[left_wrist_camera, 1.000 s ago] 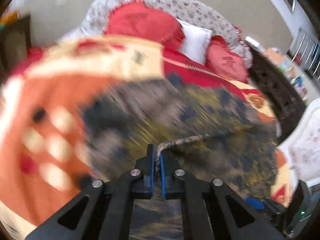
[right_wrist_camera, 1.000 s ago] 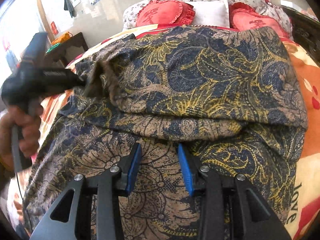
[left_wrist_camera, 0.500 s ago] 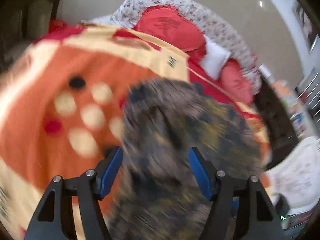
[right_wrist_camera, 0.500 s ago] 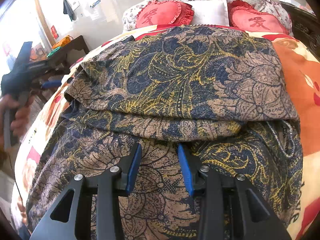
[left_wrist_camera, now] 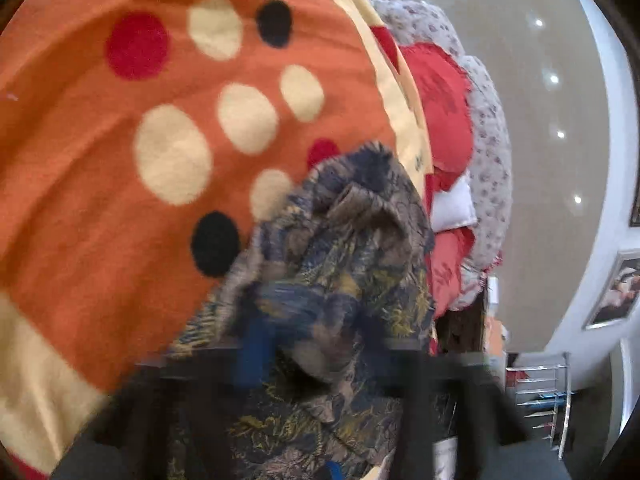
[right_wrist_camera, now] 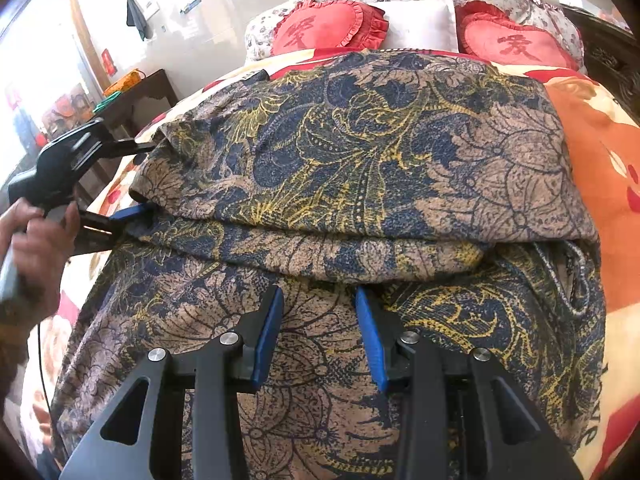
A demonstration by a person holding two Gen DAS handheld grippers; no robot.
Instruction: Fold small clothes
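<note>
A navy, tan and yellow flower-print garment (right_wrist_camera: 360, 168) lies on the bed, its far half folded over the near half. My right gripper (right_wrist_camera: 320, 320) rests open on the near layer just below the fold, with flat fabric under its blue pads (right_wrist_camera: 268, 332) and nothing pinched. A hand holds my left gripper (right_wrist_camera: 140, 178) at the fold's left end. Its jaws are closing, one finger above the folded layer and one blue pad below it. In the blurred left wrist view the left gripper (left_wrist_camera: 312, 344) has a bunch of the garment (left_wrist_camera: 352, 248) between its fingers.
An orange blanket (left_wrist_camera: 100, 160) with cream, red and black dots covers the bed (right_wrist_camera: 600, 168). Two red heart cushions (right_wrist_camera: 328, 26) and a white pillow (right_wrist_camera: 424, 24) lie at the head. A dark side table (right_wrist_camera: 144, 92) stands to the left.
The left gripper let go of the lifted fabric edge, opened wide, rolled over and dropped to the fold's left end. The top layer now lies flat. The right gripper has not moved.
</note>
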